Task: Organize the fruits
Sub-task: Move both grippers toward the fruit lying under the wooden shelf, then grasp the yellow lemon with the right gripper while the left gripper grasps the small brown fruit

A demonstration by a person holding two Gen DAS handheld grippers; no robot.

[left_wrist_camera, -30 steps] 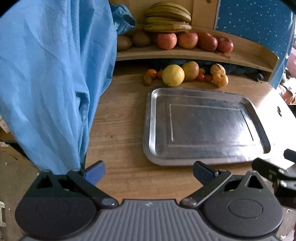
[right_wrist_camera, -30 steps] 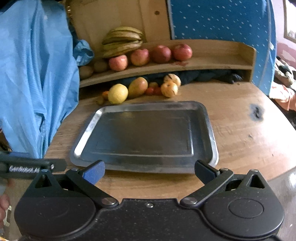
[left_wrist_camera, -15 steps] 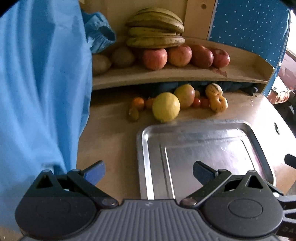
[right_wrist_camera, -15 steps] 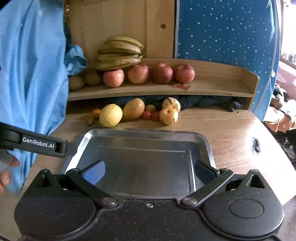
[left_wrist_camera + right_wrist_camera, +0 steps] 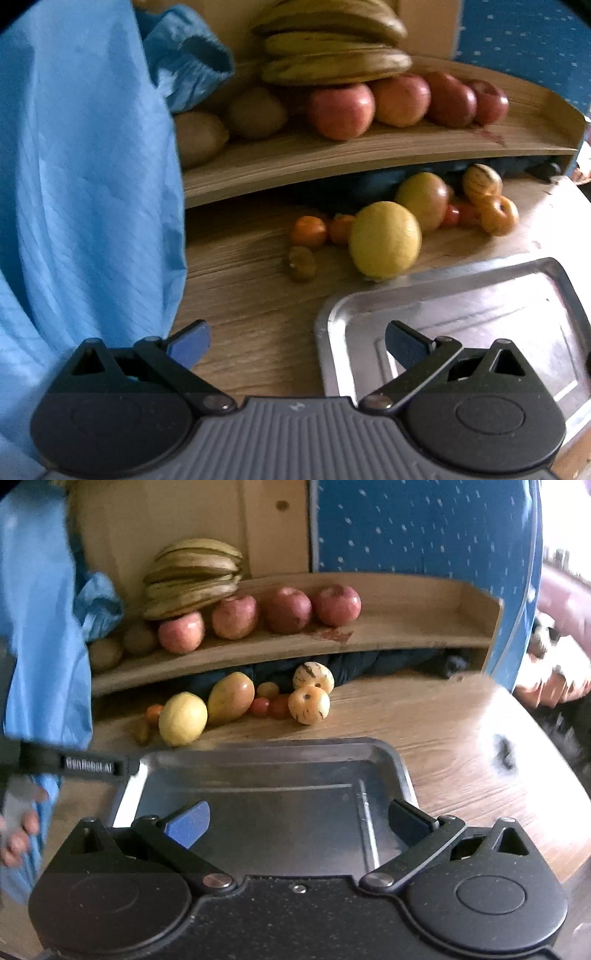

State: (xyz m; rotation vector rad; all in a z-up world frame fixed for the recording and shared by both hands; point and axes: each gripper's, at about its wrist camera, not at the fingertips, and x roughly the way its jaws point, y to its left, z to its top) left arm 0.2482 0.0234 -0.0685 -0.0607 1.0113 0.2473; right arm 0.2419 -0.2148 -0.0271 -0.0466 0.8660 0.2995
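From the left wrist we see our left hand-held gripper spread wide and empty above the wooden surface; the yellow fruit touches the metal tray rim.

From the right wrist, our right hand-held gripper gapes empty over the tray; apples line the shelf.

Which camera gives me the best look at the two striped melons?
Right wrist: both striped melons sit unobstructed beyond the tray. Left wrist shows them small and blurred near its right edge, behind the mango.
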